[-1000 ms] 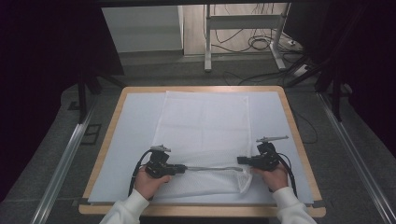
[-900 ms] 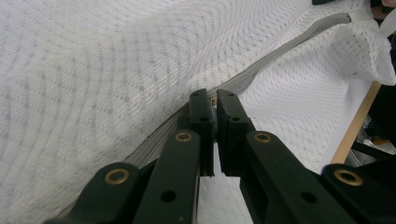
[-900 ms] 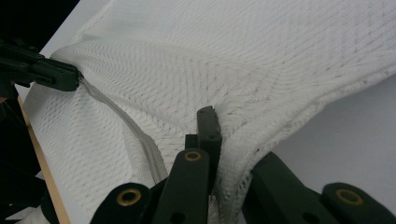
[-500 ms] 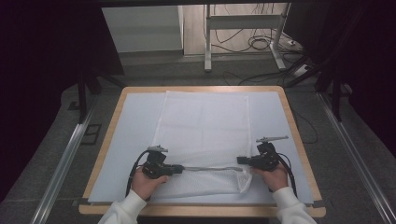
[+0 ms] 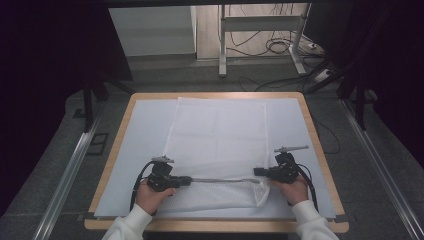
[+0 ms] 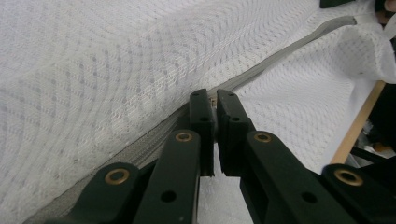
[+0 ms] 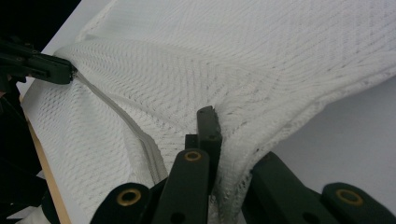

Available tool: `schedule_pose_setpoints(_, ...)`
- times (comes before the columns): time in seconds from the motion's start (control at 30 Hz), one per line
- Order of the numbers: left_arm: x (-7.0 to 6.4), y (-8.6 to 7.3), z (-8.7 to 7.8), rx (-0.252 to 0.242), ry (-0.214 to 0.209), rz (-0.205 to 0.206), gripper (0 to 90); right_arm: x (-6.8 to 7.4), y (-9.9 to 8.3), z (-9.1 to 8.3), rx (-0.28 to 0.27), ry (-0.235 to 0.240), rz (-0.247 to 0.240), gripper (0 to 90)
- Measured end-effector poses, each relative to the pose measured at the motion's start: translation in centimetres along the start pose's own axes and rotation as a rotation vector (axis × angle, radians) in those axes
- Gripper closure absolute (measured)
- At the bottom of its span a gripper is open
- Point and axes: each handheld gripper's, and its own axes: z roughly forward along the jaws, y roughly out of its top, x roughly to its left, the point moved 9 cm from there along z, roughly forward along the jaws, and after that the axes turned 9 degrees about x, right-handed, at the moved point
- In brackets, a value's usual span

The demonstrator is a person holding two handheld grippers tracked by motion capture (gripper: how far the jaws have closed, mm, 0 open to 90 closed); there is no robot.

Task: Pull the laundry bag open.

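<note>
A white mesh bag (image 5: 220, 135) lies flat on the table, its near edge with a grey zipper (image 5: 222, 180) lifted and stretched between both grippers. My left gripper (image 5: 187, 180) is shut on the zipper's left end; in the left gripper view the jaws (image 6: 215, 100) pinch the zipper tape (image 6: 280, 60). My right gripper (image 5: 257, 171) is shut on the bag's near right corner. In the right gripper view, mesh (image 7: 261, 70) drapes over one jaw of that gripper (image 7: 217, 121), and the left gripper (image 7: 51, 65) shows far off.
A pale mat (image 5: 140, 140) covers the wooden table (image 5: 320, 150). Beyond the far edge are a metal desk frame (image 5: 260, 35) and cables (image 5: 280, 47) on the floor. Floor rails (image 5: 70, 170) run along both sides.
</note>
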Motion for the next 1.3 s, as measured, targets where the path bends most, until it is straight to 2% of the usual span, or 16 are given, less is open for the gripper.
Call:
schedule_pose_setpoints(1.03,1.7,-1.0,-1.8,-0.026,0.007,-0.033,87.2,0.0,0.0,0.0,-0.003,-0.001,-0.007,88.6)
schedule_pose_setpoints(1.1,1.9,-1.1,-1.9,-0.025,0.017,-0.034,87.2,0.0,0.0,0.0,-0.003,-0.005,-0.007,88.6)
schedule_pose_setpoints(1.3,2.6,-1.4,-2.5,-0.036,0.015,-0.055,87.2,-0.1,0.0,0.0,-0.003,-0.004,-0.003,88.6)
